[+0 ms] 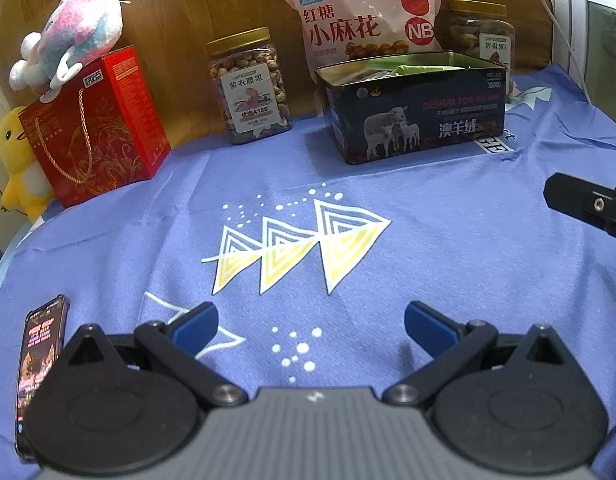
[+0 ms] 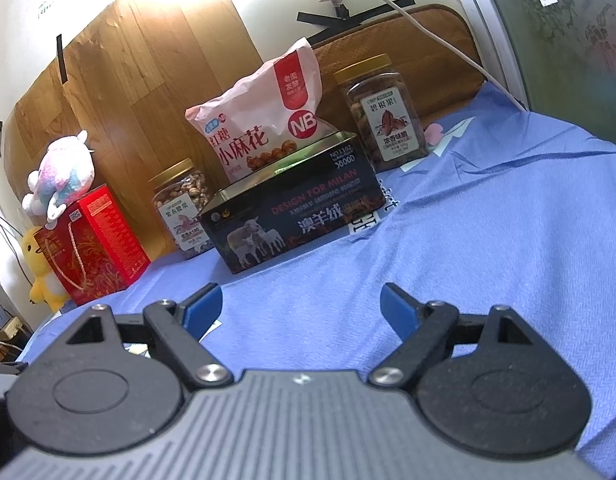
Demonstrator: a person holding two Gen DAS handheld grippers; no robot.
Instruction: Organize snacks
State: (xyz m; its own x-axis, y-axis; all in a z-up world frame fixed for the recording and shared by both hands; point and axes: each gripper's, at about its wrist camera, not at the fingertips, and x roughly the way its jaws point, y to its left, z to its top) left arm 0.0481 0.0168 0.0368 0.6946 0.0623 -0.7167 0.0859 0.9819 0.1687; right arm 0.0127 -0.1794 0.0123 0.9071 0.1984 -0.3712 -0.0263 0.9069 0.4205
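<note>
Along the far edge of your blue cloth (image 1: 447, 248) stand a red gift box (image 1: 94, 128) with a plush toy (image 1: 74, 32) on top, a yellow plush (image 1: 16, 160) beside it, then a cashew jar (image 1: 250, 86), and a pecan jar (image 2: 383, 112) toward the far right corner. A phone (image 1: 38, 364) lies at the near left edge. The dark tin (image 1: 411, 108) sits lidless near the far edge with wrappers inside, contents unclear; the pink snack bag (image 1: 363, 12) leans upright just behind it. Your left gripper (image 1: 309, 320) and right gripper (image 2: 300, 304) both hang with jaws spread and empty, well short of the tin
</note>
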